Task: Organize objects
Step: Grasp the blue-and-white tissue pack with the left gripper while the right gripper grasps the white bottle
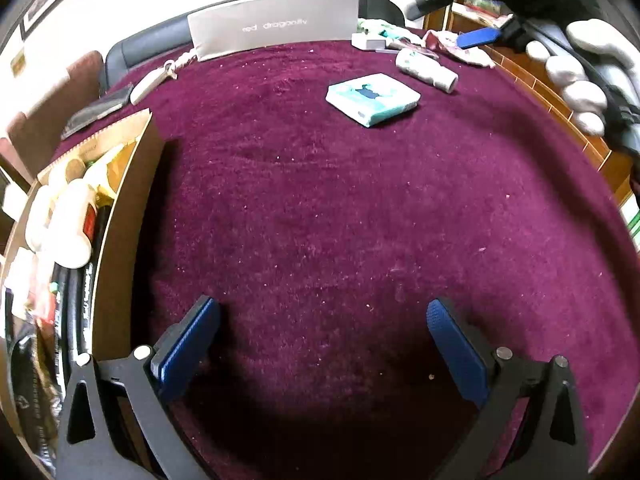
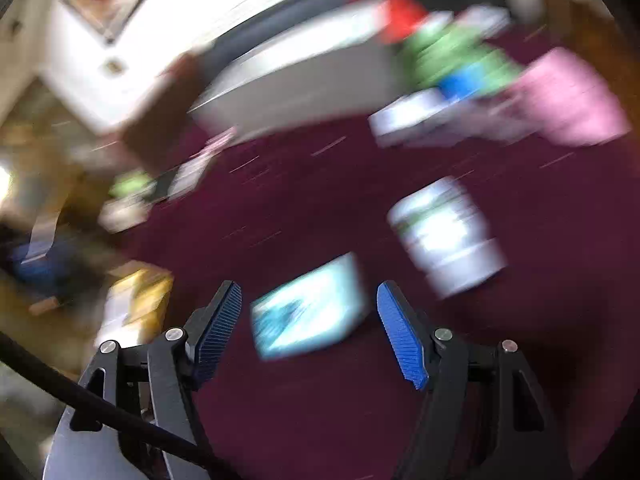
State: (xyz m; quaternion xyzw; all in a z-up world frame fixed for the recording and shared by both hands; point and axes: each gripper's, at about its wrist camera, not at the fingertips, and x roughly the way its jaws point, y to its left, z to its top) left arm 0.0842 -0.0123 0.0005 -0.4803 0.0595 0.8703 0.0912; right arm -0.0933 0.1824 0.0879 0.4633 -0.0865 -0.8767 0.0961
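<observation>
A flat teal-and-white packet (image 1: 373, 98) lies on the maroon cloth (image 1: 320, 200), far ahead of my left gripper (image 1: 322, 320), which is open and empty. A white bottle (image 1: 426, 70) lies on its side beyond the packet. The right wrist view is motion-blurred. There my right gripper (image 2: 310, 304) is open and empty, with the packet (image 2: 310, 308) just ahead between the finger lines and the white bottle (image 2: 446, 236) to its right. The right gripper also shows in the left wrist view (image 1: 480, 38) at the top right, held by a gloved hand (image 1: 580, 76).
An open cardboard box (image 1: 120, 216) with white bottles and other items stands at the left. A grey paper bag (image 1: 276, 26) stands at the back. Small clutter (image 1: 400, 40) lies at the back right. A wooden edge (image 1: 560, 100) runs along the right.
</observation>
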